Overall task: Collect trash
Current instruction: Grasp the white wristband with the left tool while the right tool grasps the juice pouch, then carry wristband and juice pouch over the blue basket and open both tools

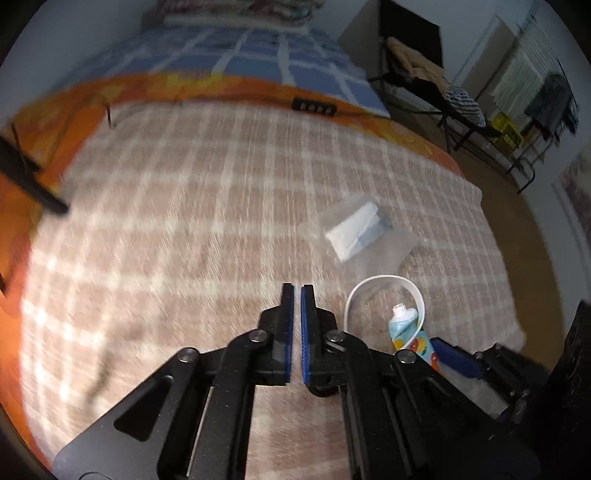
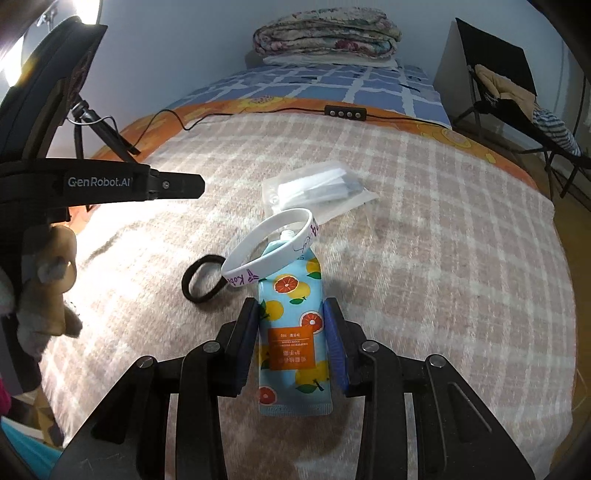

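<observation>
Two hand-held grippers, right (image 2: 290, 341) clamping tube (image 2: 291, 332), left (image 1: 297, 291) closed

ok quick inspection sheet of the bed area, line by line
surface: checked blanket over the bed.
job's things: fruit-print tube, uncapped, white wristband looped round its neck; clear packet beyond.
clutter: black hair tie left of the tube.
grippers: right gripper shut on the tube; left gripper shut, holding nothing.
cables: black cable with inline switch across the bed.
surroundings: folded quilt, folding chair.
</observation>
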`<state>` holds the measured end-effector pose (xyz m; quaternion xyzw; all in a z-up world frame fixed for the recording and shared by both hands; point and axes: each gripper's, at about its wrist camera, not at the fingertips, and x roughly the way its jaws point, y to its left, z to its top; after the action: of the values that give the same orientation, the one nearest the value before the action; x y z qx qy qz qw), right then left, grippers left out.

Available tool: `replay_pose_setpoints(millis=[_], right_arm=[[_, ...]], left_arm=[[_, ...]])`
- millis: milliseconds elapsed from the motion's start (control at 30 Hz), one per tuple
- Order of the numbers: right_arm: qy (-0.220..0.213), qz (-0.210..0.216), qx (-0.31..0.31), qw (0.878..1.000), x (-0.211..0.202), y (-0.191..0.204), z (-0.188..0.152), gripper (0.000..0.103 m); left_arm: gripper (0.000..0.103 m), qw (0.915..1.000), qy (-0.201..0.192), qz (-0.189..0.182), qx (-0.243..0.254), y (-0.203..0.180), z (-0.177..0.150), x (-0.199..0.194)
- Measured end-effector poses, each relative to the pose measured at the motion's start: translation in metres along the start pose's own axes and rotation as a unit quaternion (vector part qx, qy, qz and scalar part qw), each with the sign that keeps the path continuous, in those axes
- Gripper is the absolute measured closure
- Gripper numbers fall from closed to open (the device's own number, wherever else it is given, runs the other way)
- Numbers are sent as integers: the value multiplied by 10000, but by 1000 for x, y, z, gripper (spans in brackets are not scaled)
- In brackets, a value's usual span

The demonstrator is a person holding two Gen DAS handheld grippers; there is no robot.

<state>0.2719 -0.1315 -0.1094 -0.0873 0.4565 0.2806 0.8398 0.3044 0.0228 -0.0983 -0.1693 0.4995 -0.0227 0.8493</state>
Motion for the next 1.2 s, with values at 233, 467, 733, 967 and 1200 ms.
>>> replay_pose_setpoints(millis=[233,467,733,967,1200], right_arm=[[0,53,-114,9999,-5,4,-5,69],[162,25,-94,9998,0,-3,-11,69],[246,11,1,9997,4,-13,-16,69],[257,19,37,9997,2,-13,-18,69],[276,5,31,9996,-1,-11,-21,69]], left_arm=[[78,9995,264,-156,80,-13,-6,24],[78,9988,304,-141,364,-33,-7,35],[77,9990,254,-256,279,-36,-5,25],[92,9973,419,-151,582,-52,-16,34],[103,9981,155,-491,345,-51,-15,19]])
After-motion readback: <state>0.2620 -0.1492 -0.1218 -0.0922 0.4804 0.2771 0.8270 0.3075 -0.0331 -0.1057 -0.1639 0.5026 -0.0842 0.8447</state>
